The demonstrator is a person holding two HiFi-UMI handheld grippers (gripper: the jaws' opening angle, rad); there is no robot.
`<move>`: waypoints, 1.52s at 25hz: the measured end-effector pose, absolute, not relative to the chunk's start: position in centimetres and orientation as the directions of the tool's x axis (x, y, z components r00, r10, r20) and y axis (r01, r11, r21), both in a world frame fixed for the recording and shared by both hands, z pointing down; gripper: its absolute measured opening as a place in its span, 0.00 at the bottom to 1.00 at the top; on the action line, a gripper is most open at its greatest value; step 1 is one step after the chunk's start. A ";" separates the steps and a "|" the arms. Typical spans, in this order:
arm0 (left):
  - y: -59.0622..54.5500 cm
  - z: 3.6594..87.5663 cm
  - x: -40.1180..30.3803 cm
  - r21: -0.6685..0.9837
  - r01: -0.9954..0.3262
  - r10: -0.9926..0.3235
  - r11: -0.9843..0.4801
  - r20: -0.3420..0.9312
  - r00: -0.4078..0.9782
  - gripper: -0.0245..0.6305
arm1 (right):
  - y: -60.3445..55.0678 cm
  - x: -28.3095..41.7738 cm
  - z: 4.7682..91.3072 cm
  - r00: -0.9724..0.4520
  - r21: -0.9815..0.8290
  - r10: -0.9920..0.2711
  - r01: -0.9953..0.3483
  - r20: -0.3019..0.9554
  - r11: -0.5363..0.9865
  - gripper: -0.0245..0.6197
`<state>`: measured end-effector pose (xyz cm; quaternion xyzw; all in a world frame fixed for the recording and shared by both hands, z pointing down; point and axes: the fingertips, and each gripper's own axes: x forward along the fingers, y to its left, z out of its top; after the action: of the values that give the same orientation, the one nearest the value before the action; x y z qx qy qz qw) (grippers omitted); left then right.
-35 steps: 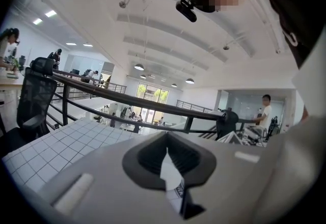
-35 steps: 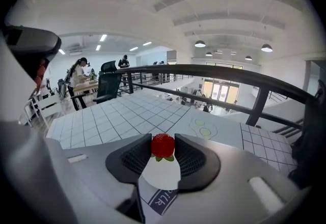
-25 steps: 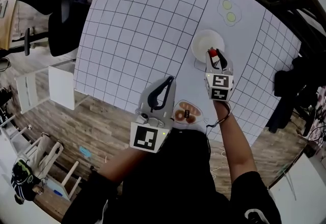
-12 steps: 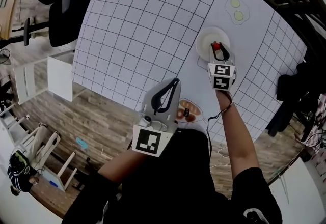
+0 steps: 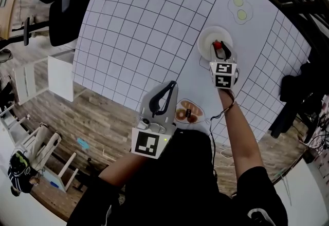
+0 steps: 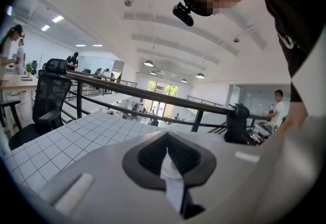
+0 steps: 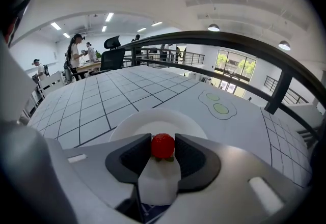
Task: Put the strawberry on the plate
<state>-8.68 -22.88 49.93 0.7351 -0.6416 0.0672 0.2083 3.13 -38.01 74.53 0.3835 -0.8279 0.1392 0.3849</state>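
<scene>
Strawberry (image 7: 163, 145), small and red, is pinched in the right hand-held gripper (image 7: 163, 152), over the round white plate (image 7: 133, 125). The person should lower it near the plate's middle and open slowly, so it cannot roll onto the gridded tabletop (image 7: 102, 100).

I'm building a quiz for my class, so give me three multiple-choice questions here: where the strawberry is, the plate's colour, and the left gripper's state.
1. Where is the strawberry?
A. on the bare table
B. between the right gripper's jaws, over the plate
C. on the floor

2. What colour is the plate?
A. white
B. blue
C. black

3. How do the left gripper's jaws stand?
A. wide apart
B. on the plate
C. together, empty

Answers:
1 B: the right gripper view shows it pinched over the plate.
2 A: it shows white.
3 C: its tips meet.
</scene>
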 end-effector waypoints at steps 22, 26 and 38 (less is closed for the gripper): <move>-18.8 45.9 -10.8 0.230 -0.966 -0.944 -0.116 0.277 0.179 0.05 | -34.5 2.8 70.0 -0.391 0.096 -0.565 -0.756 0.727 0.648 0.36; -18.1 44.6 -10.6 0.236 -0.963 -0.950 -0.130 0.248 0.190 0.05 | -32.7 2.8 67.2 -0.423 0.048 -0.562 -0.768 0.711 0.639 0.36; -16.3 40.8 -7.3 0.235 -0.931 -0.935 -0.279 0.156 0.319 0.05 | -27.8 3.3 56.7 -0.470 -0.080 -0.647 -0.841 0.601 0.536 0.36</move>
<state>-7.33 -16.33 40.83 0.7996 -0.5834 -0.0063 0.1423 3.32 -27.77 56.69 0.4444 -0.8368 0.1861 0.2601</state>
